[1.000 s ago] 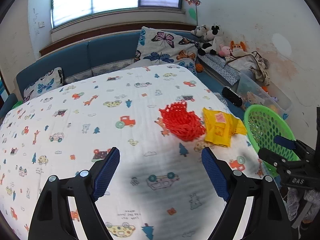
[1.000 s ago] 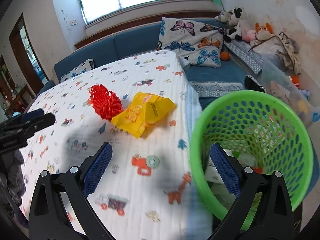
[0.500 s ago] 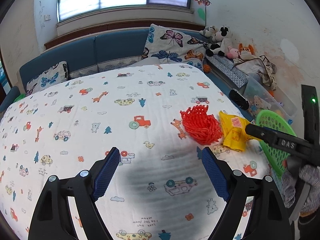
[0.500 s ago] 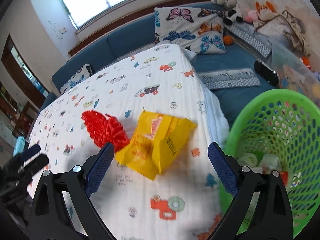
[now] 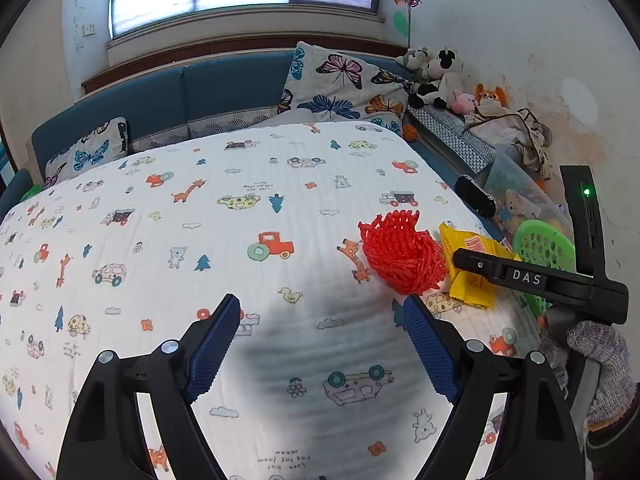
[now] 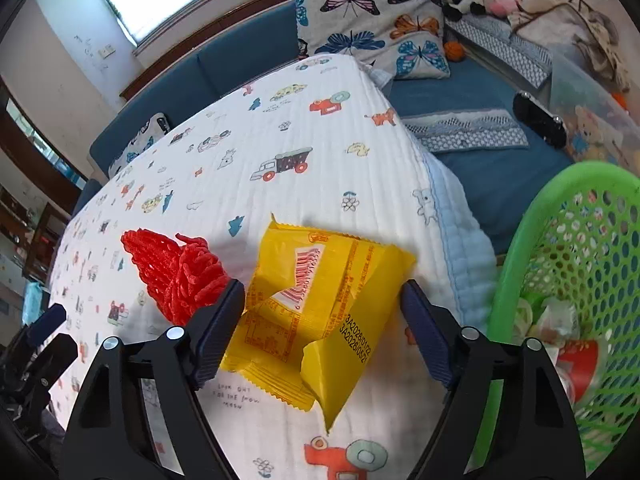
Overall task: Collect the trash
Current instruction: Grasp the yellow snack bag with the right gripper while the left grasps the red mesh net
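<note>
A yellow snack wrapper [image 6: 320, 304] lies on the patterned bed cover, next to a red foam net [image 6: 176, 272]. My right gripper [image 6: 322, 324] is open, its jaws either side of the wrapper, just above it. The green basket [image 6: 516, 264] with trash inside stands at the bed's right edge. In the left wrist view, my left gripper [image 5: 320, 344] is open and empty above the cover. The net [image 5: 400, 256], wrapper [image 5: 468, 280] and basket [image 5: 544, 244] lie ahead to its right, with the right gripper's body [image 5: 528, 278] over the wrapper.
The white cartoon-print cover [image 5: 240, 240] spans the bed. Butterfly pillows [image 5: 344, 92] and a blue headboard [image 5: 180, 100] stand at the back. Plush toys [image 5: 440, 76], a black device [image 5: 474, 200] and a clear toy bin [image 5: 520, 200] line the right side.
My right gripper has moved from over the basket leftward and down to the yellow wrapper, which now sits between its jaws. The left gripper drew back a little and stayed open.
</note>
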